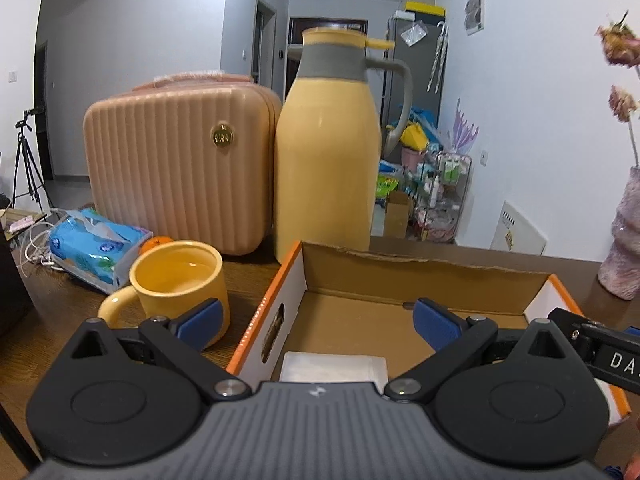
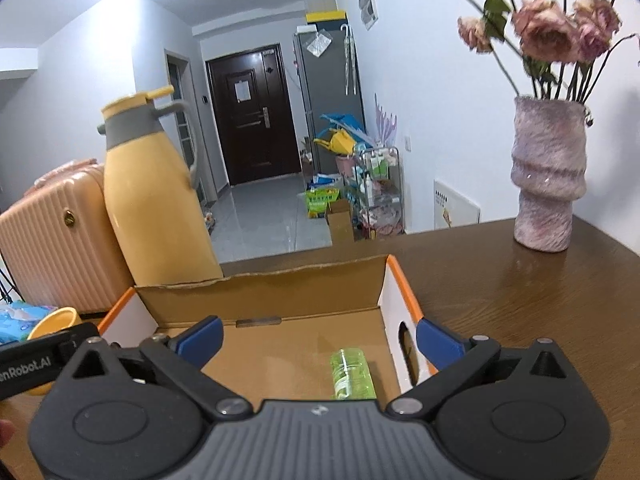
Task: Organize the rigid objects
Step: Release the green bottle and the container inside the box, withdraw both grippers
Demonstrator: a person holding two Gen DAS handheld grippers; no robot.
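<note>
Here both claws gape wide and empty: left gripper (image 1: 316, 322), right gripper (image 2: 318, 342). Inside the cardboard box (image 2: 280, 300) lies a green plastic bottle (image 2: 352, 374), probably light and slippery. Beyond, left of the box, the yellow mug (image 1: 180, 280) looks heavier, breakable; pinch its wall.

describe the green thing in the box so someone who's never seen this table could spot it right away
Start at the open cardboard box with orange edges on the brown wooden table, in front of the tall yellow thermos jug. Look on its floor near the side wall with the oval hand hole. There lies the green bottle, on its side: small, see-through and bright lime, the only green item in the box.
</note>
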